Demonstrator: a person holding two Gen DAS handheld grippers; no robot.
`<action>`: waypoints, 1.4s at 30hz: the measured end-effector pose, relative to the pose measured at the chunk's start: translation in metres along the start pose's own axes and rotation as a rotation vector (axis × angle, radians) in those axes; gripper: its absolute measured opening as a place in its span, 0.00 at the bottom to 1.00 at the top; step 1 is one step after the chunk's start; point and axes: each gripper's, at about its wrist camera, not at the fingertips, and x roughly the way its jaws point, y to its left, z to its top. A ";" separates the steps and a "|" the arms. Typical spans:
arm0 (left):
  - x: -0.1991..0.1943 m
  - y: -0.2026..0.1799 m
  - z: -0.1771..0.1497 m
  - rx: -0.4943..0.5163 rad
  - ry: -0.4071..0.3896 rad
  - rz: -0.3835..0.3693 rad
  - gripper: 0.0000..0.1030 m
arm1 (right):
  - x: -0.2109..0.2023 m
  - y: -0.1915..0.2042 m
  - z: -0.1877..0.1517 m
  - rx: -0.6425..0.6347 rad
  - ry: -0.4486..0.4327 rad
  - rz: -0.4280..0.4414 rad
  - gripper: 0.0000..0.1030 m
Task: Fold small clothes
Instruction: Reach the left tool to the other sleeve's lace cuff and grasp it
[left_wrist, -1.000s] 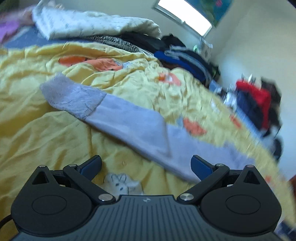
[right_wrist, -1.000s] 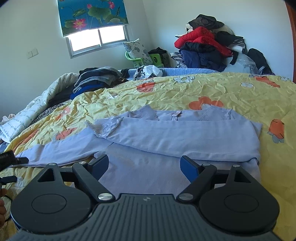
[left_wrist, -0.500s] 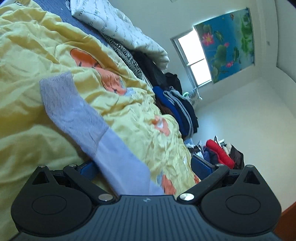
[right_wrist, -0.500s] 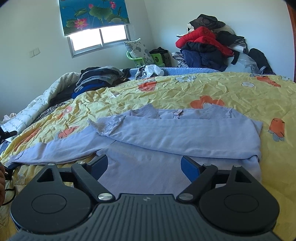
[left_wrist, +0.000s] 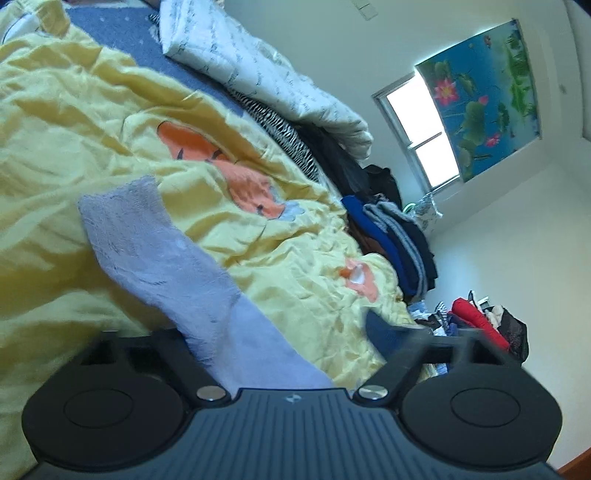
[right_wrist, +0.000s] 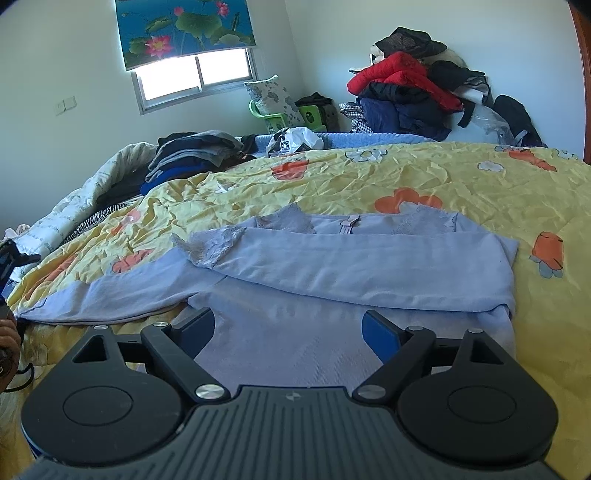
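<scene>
**Left claw closing around a sleeve while the right waits wide**

The left gripper (left_wrist: 280, 332) is rolled to one side, and its jaws have just been closing with the lace-cuffed sleeve (left_wrist: 177, 269) of the lilac top running up between them. Its right finger is blurred and its left pad is hidden behind the cloth, so I cannot tell whether the pads press on the sleeve yet. Ahead of that claw the cuff lies on the yellow quilt (left_wrist: 74, 122).

The right gripper (right_wrist: 288, 328) is spread wide and grasps nothing, low over the lilac top (right_wrist: 369, 266), whose body lies directly ahead of its fingers. Only this view shows the whole garment: one sleeve folded across the chest, the other stretched out to the claw's left. At that far left edge a hand (right_wrist: 7, 350) is just in sight. The left view shows only the sleeve.
</scene>
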 end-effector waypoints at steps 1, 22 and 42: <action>0.004 0.003 0.001 -0.017 0.016 0.014 0.43 | 0.000 0.000 0.000 -0.001 0.000 -0.001 0.87; -0.013 -0.066 -0.034 0.469 -0.090 0.137 0.04 | -0.006 -0.020 -0.006 0.029 0.004 -0.032 0.87; -0.010 -0.196 -0.116 0.809 -0.078 -0.026 0.04 | -0.017 -0.056 -0.017 0.095 0.001 -0.070 0.87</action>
